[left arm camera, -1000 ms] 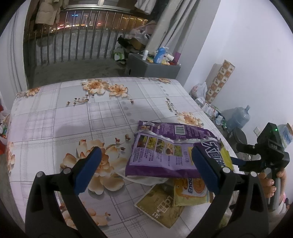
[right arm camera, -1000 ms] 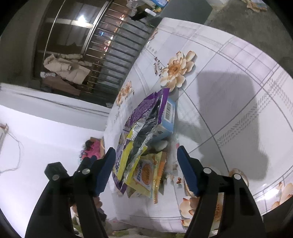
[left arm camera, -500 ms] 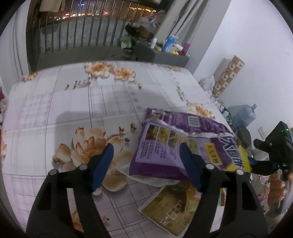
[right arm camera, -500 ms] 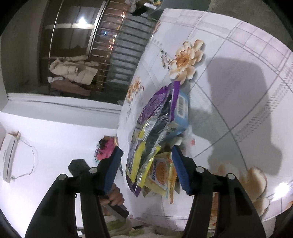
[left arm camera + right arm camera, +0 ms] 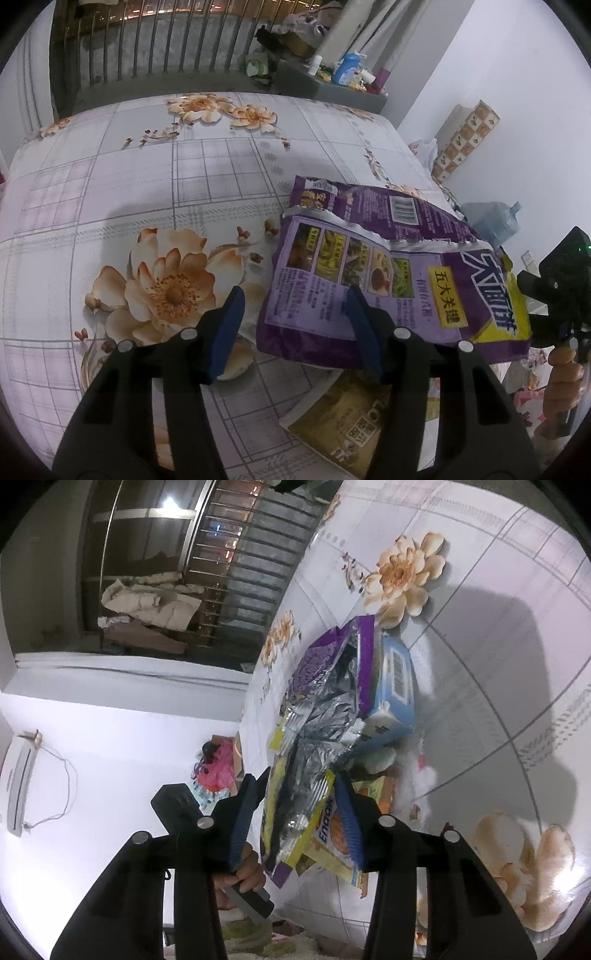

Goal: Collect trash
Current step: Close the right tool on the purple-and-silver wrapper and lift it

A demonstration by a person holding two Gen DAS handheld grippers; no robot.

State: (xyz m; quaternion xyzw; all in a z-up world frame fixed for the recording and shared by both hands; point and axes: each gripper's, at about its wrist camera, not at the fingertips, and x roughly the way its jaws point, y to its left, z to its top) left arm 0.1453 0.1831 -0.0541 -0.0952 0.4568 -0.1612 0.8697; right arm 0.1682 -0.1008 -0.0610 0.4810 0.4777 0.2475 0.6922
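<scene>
Left wrist view: the left gripper (image 5: 293, 321) hangs over a table (image 5: 122, 192) covered in a checked cloth printed with orange flowers. Its jaws are closing, part-way open, and they straddle the near left corner of a large purple snack bag (image 5: 373, 273): one blue pad lies over the bag's printed face, the other is just off the bag's left edge, above the big orange flower (image 5: 162, 288). The pads do not yet press on the bag. The purple bag lies flat with its torn top edge curling up. Sticking out from under the bag's near edge is an olive-brown packet (image 5: 343, 424). Past the bag's right end a hand (image 5: 565, 373) holds the other gripper's black body beyond the table's edge.

Right wrist view: the right gripper (image 5: 299, 814) comes at the same purple snack bag (image 5: 321, 657) from its open end, where the silver foil lining (image 5: 317, 738) and a yellow border show. Its jaws are closing too, about half open, with the bag's yellow-edged mouth between the two blue pads; whether either pad already touches the foil I cannot tell. Against the bag's right side lies a light blue box (image 5: 397, 690) with a barcode, and under the bag's near end sits a yellow packet (image 5: 332, 845). Left of the bag, below the table's rim, fingers (image 5: 251, 875) wrap a grey handle.
</scene>
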